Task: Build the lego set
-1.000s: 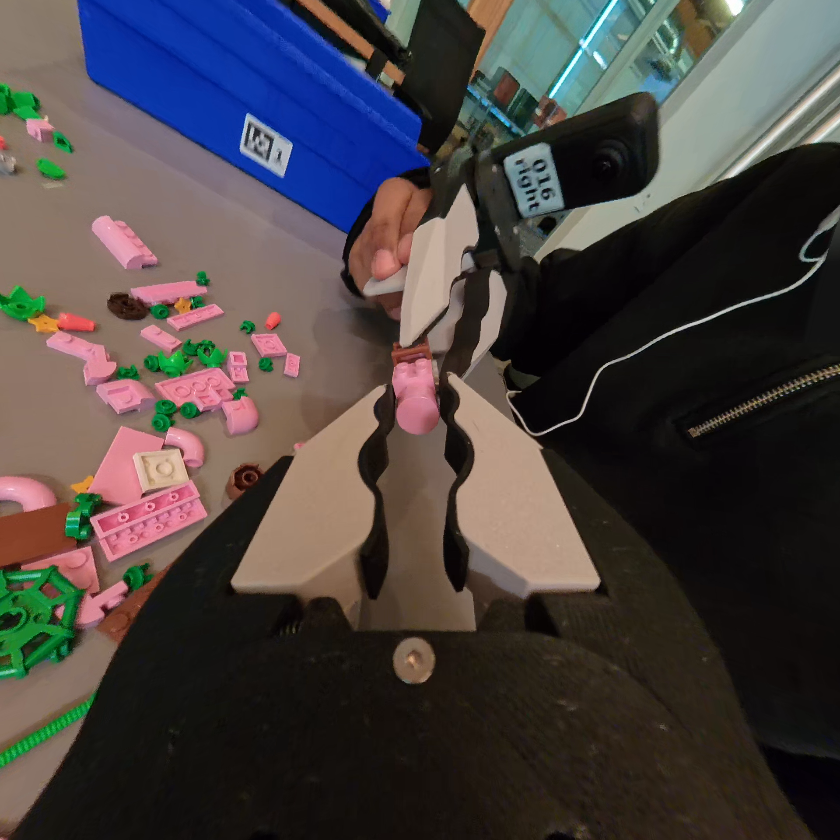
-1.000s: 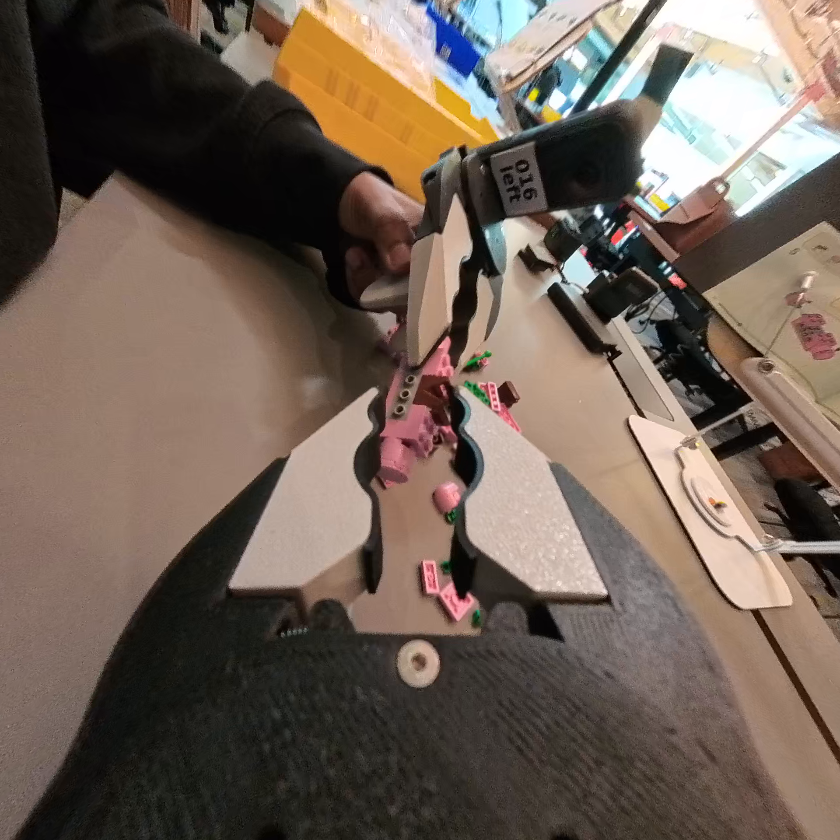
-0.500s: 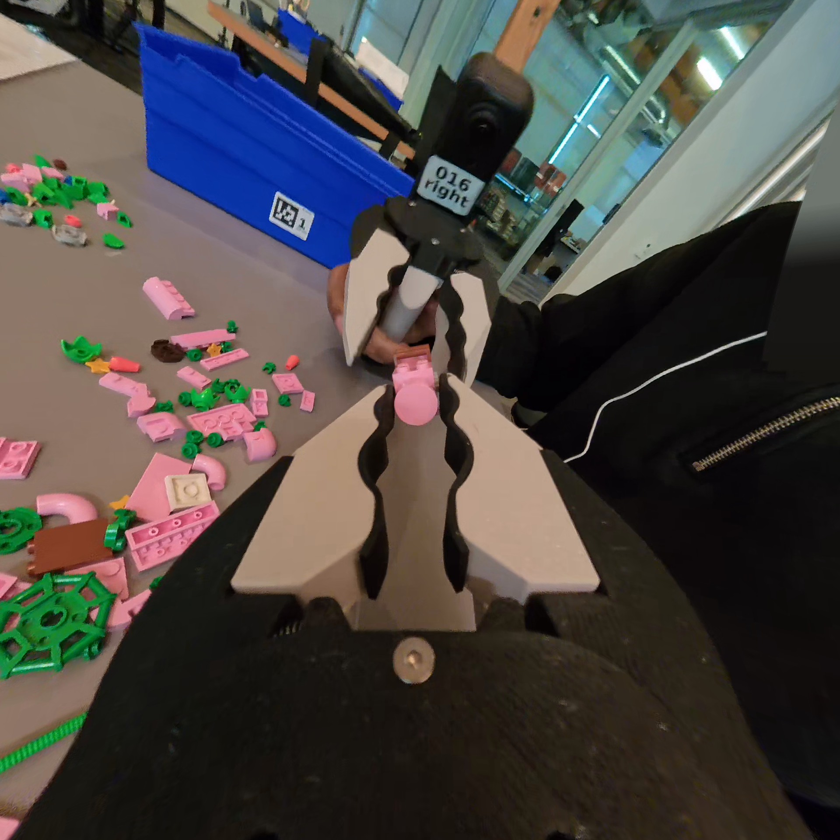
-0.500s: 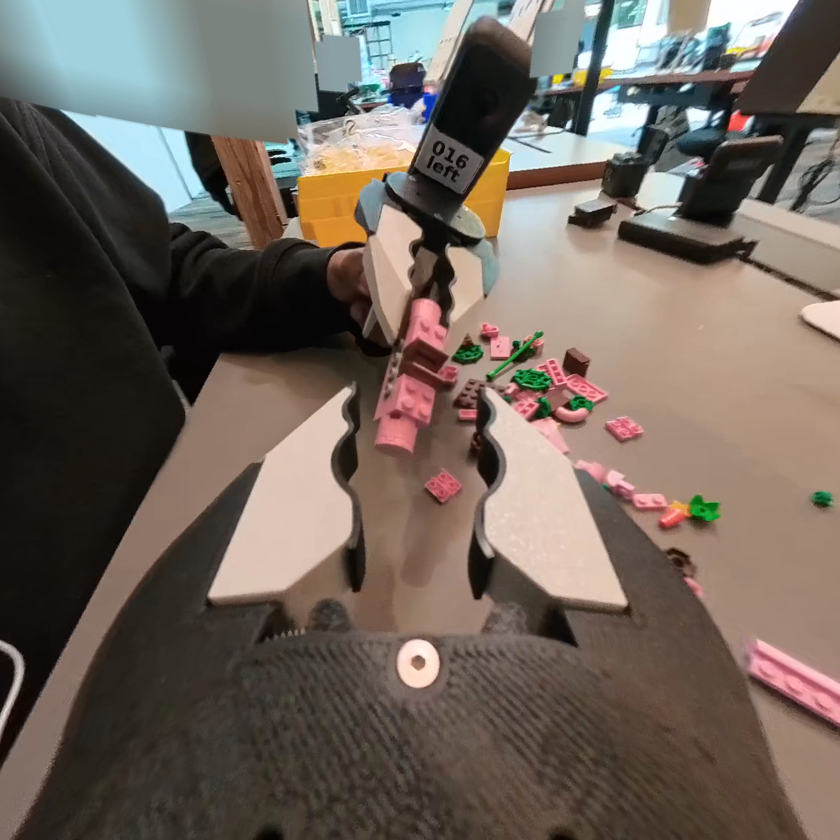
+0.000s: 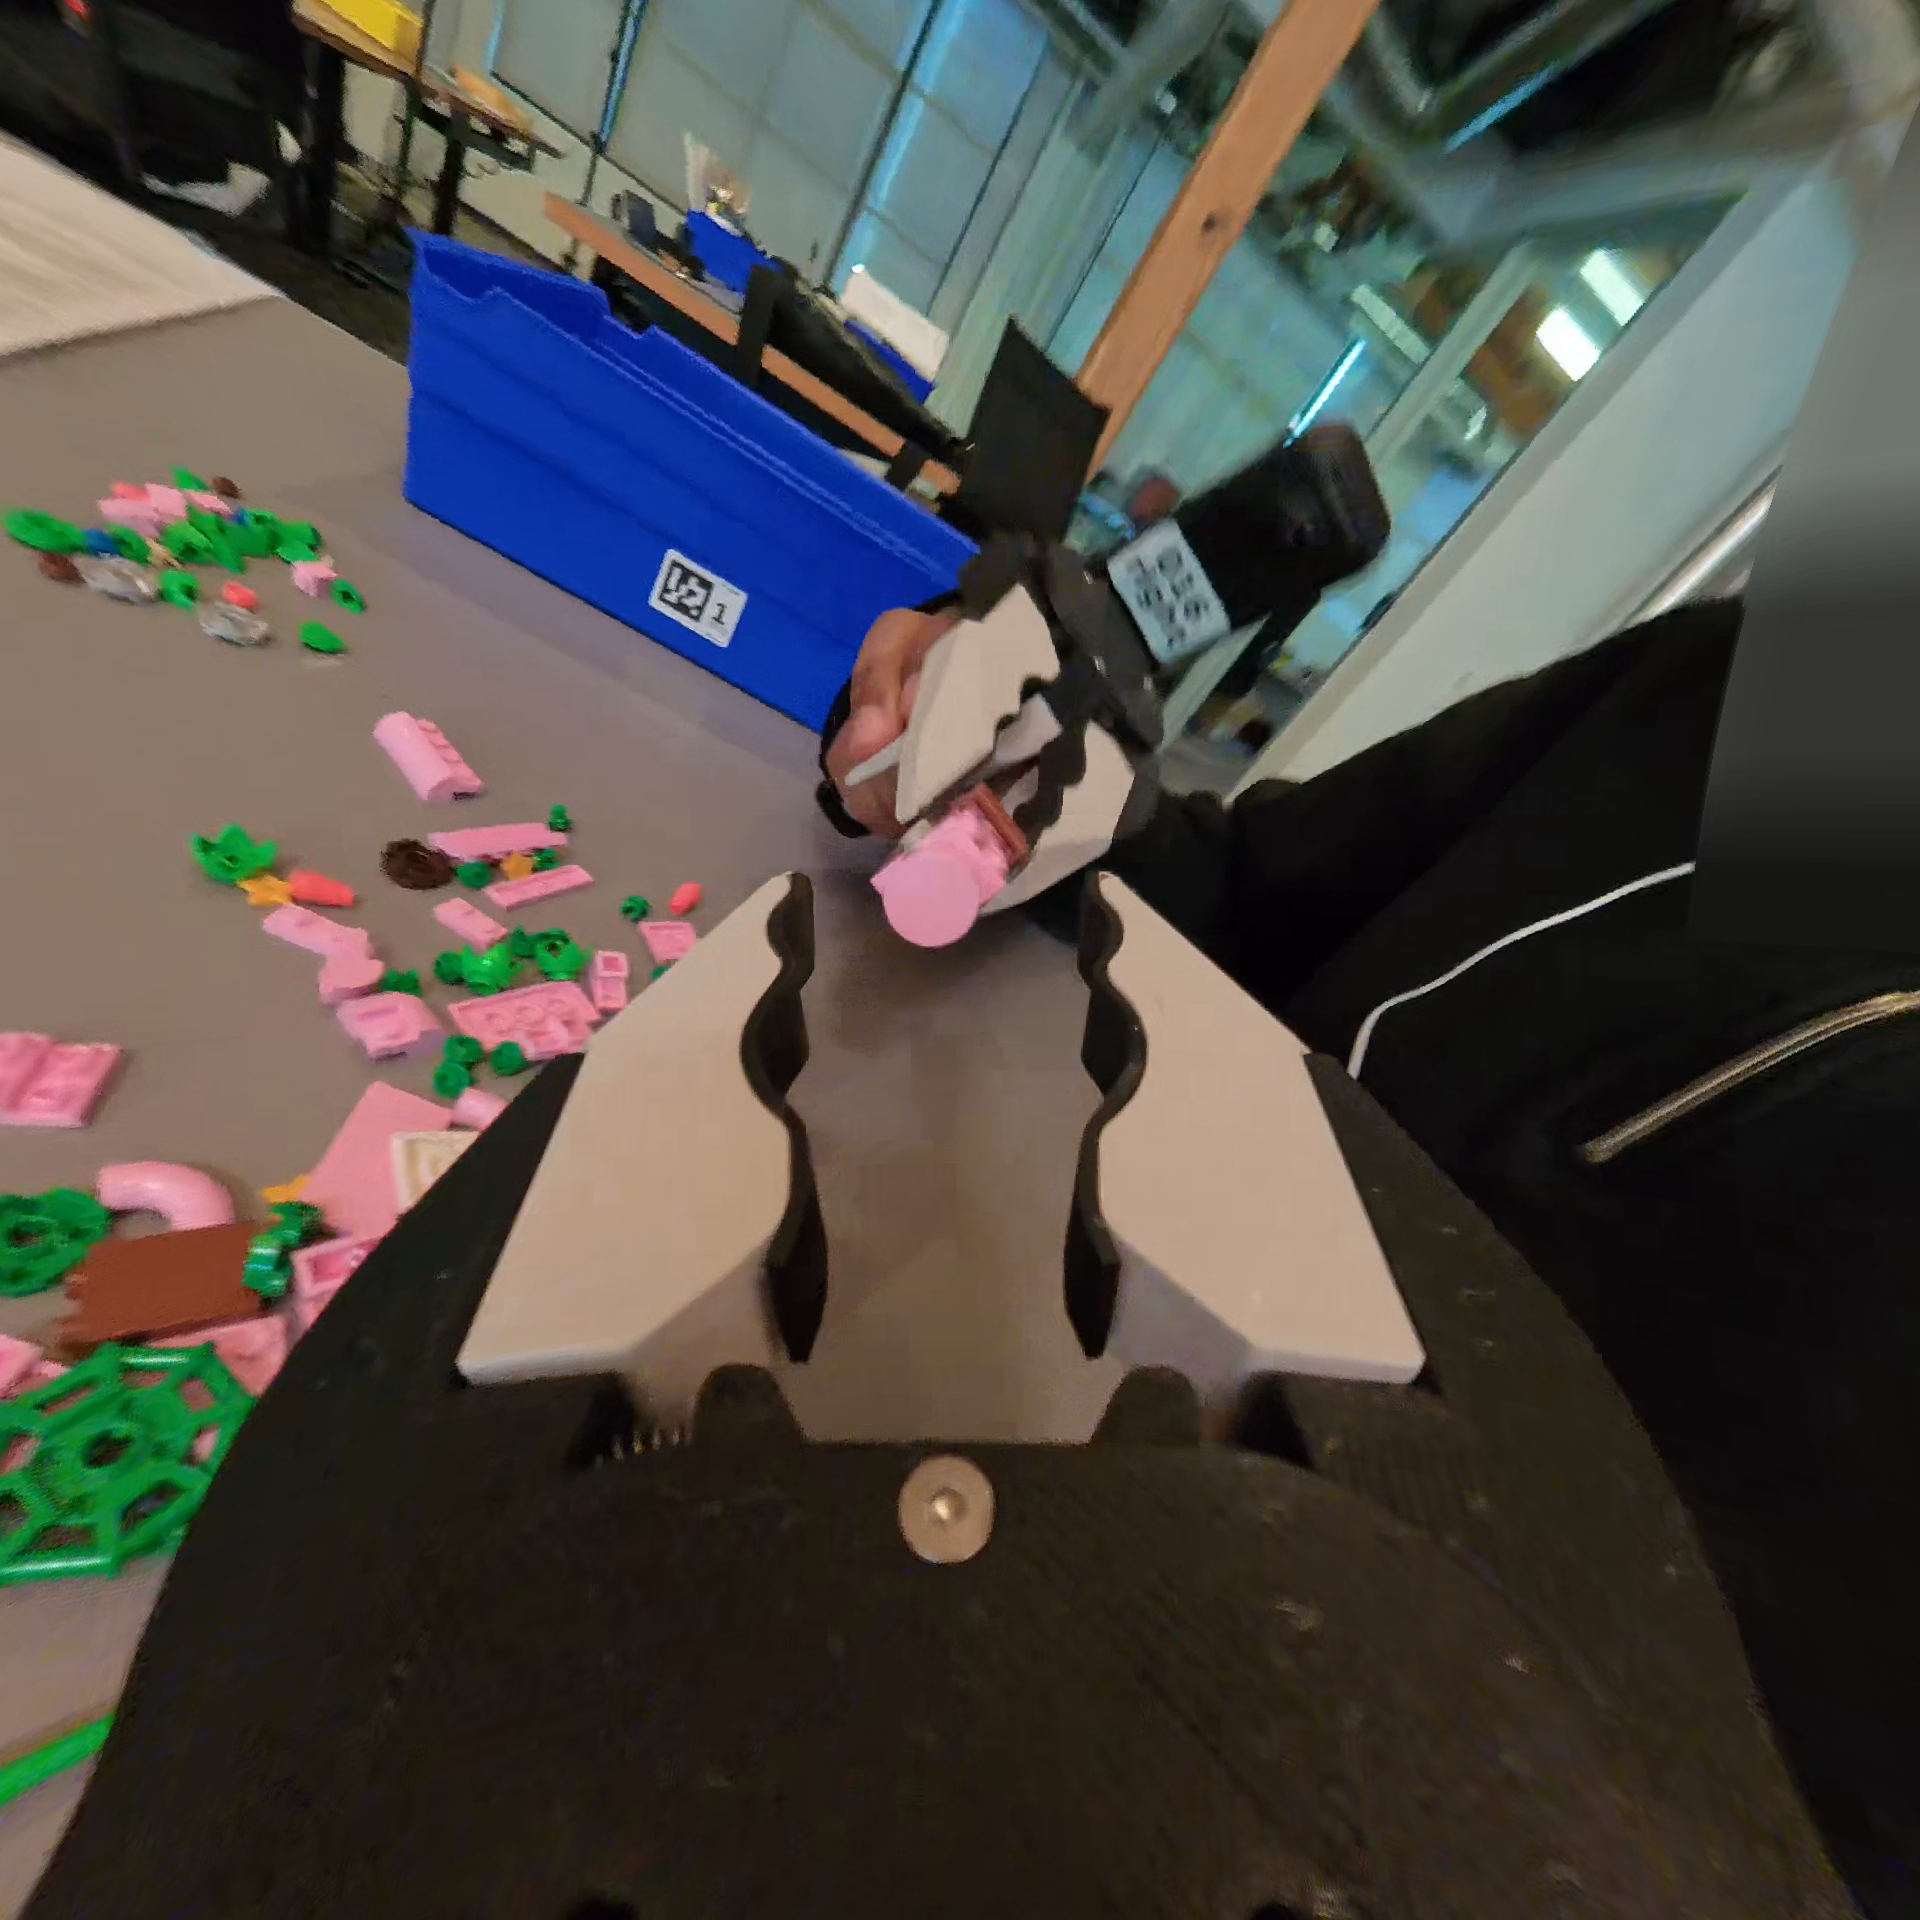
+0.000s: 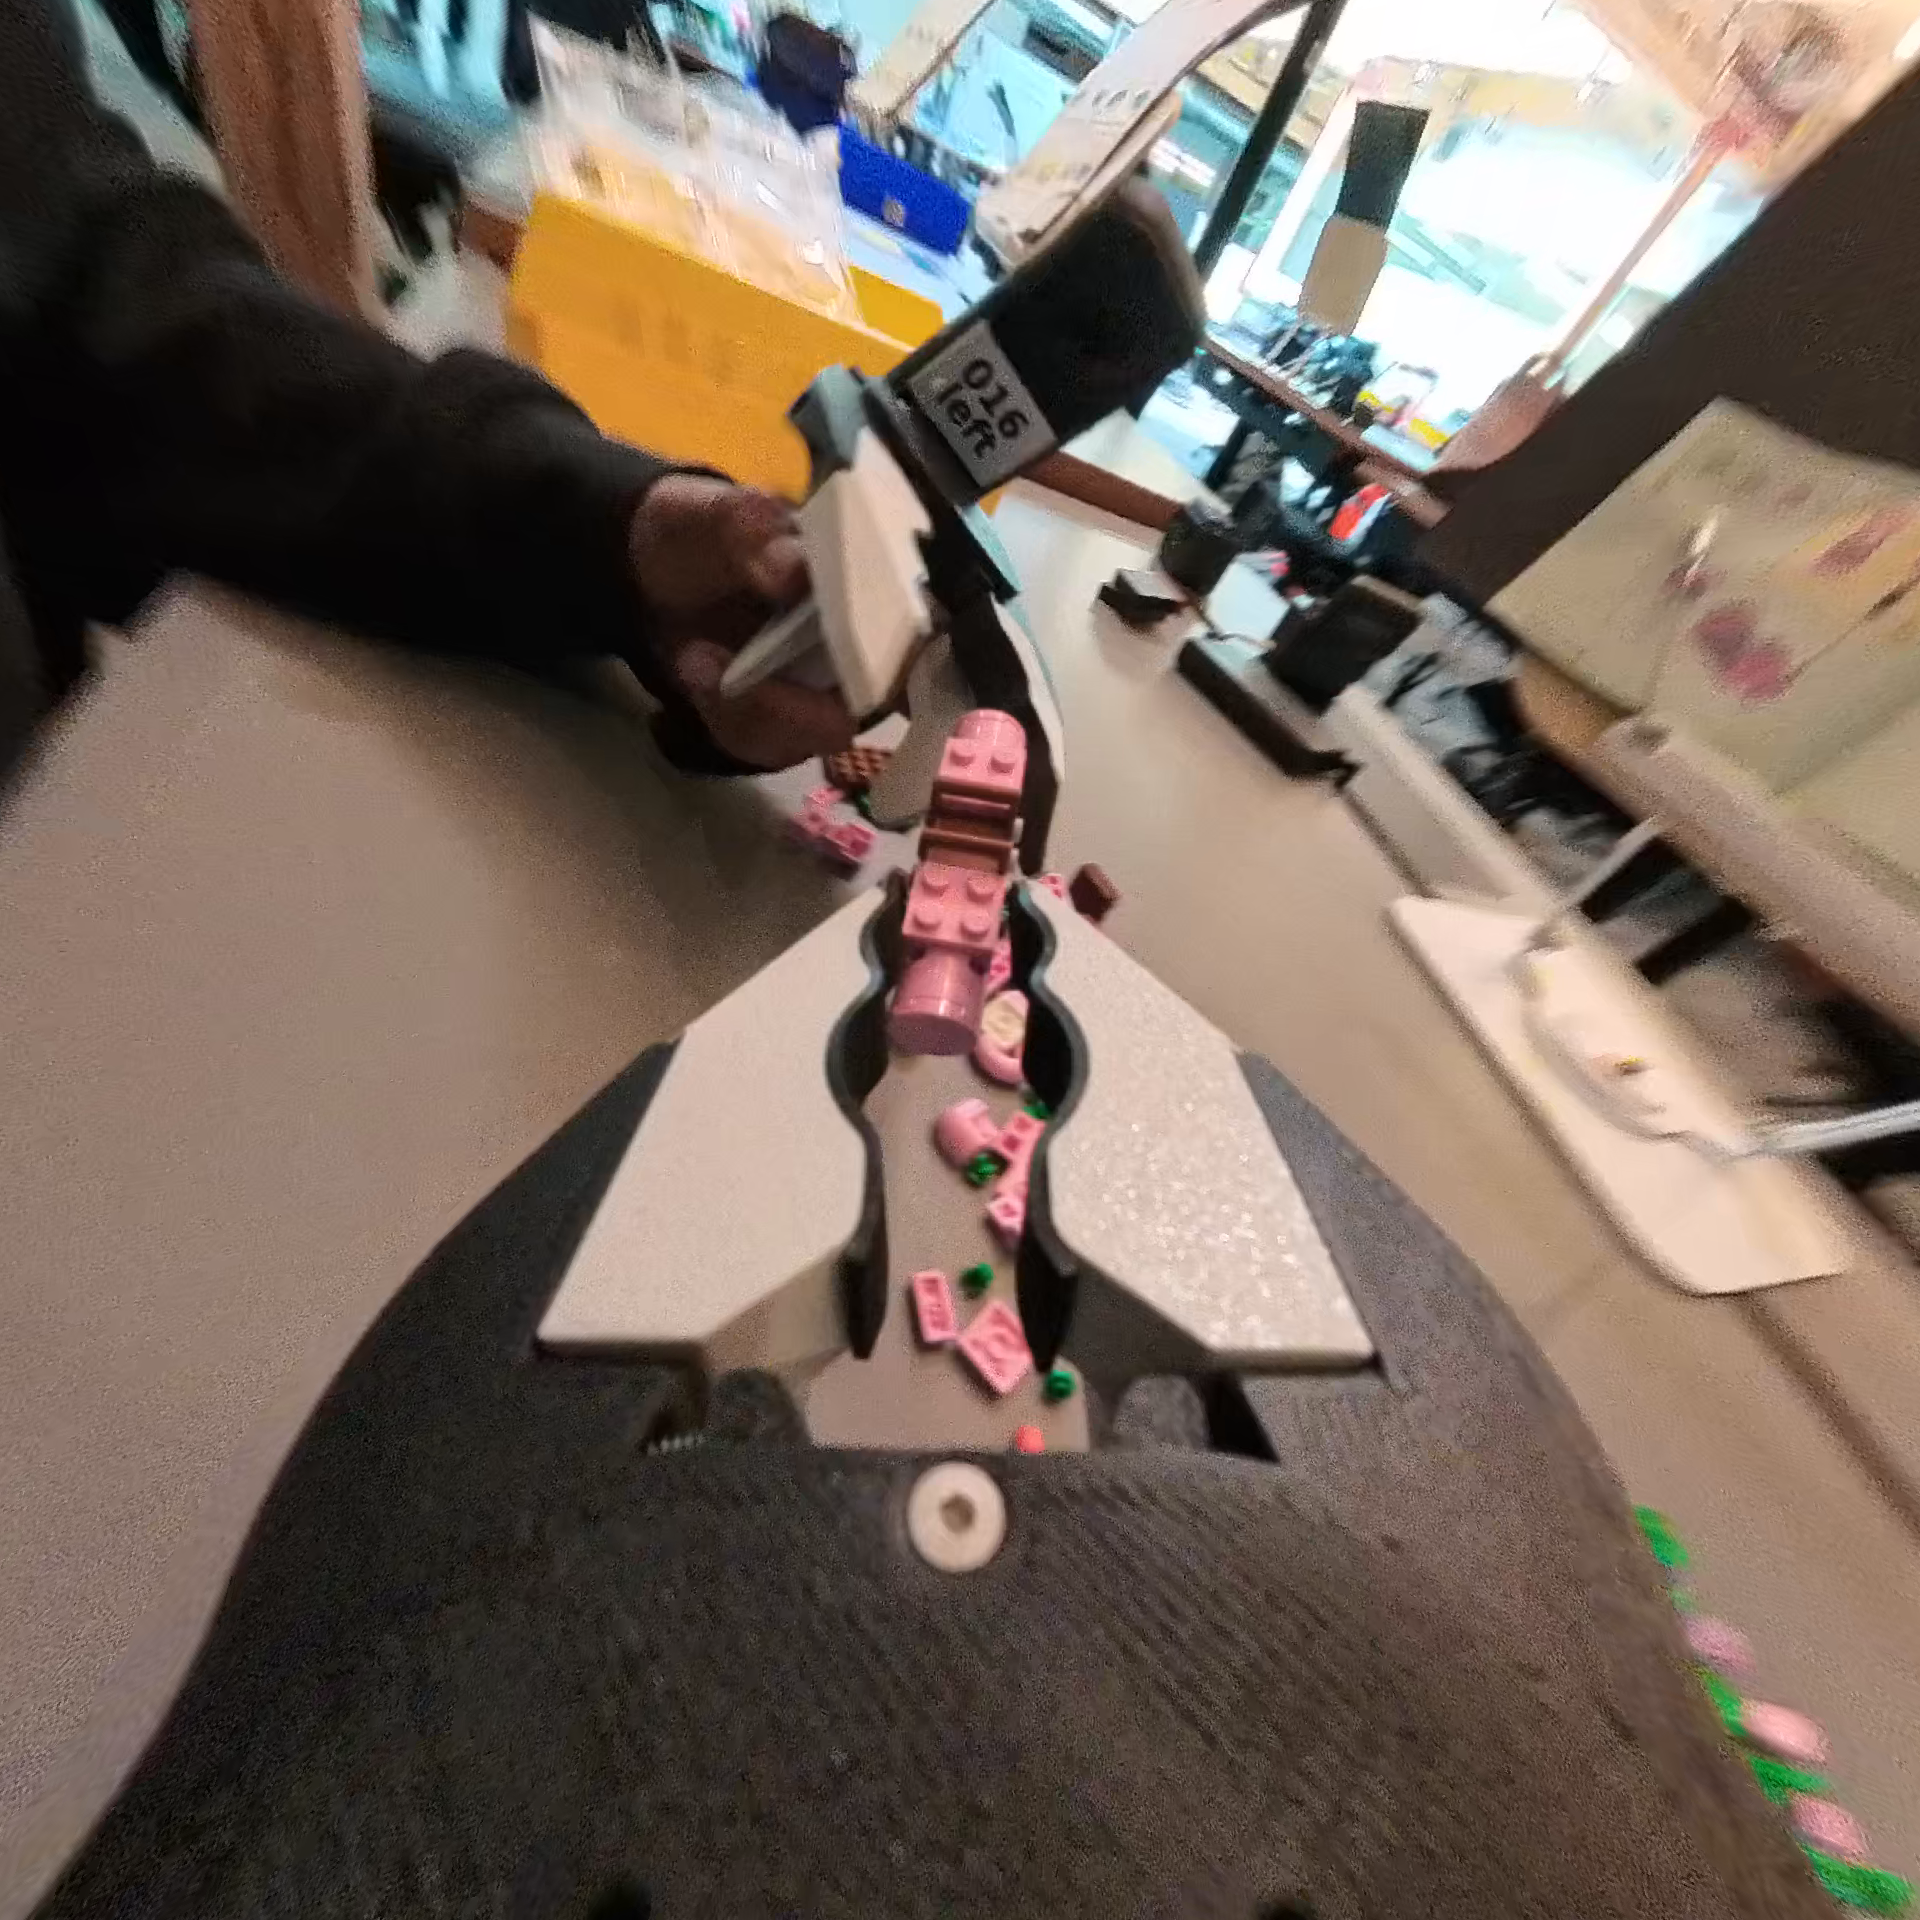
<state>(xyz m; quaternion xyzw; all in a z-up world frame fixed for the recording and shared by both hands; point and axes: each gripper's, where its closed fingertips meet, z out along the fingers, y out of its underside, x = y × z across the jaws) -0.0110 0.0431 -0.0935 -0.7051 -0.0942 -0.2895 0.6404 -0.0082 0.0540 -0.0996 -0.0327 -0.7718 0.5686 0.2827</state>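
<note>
A pink and brown lego assembly [image 6: 971,800] with round pink ends sticks forward out of my right gripper [image 6: 951,912], whose pads press on its pink block. In the left wrist view the same assembly [image 5: 935,883] shows in the right gripper [image 5: 1013,800], just beyond my left fingertips. My left gripper [image 5: 940,904] is open and empty, its jaws wide apart and clear of the assembly. In the right wrist view the left gripper [image 6: 935,707] hangs open behind the assembly's far end.
Loose pink, green and brown pieces [image 5: 488,997] lie on the grey table [image 5: 208,748], with a green web piece [image 5: 94,1455] at the near left. A blue bin [image 5: 623,488] stands behind. A yellow bin [image 6: 665,312] and a white board [image 6: 1621,1122] are also there.
The assembly passed from my left gripper to my right: the right jaws opened, then shut on it, and the left jaws opened and let it go.
</note>
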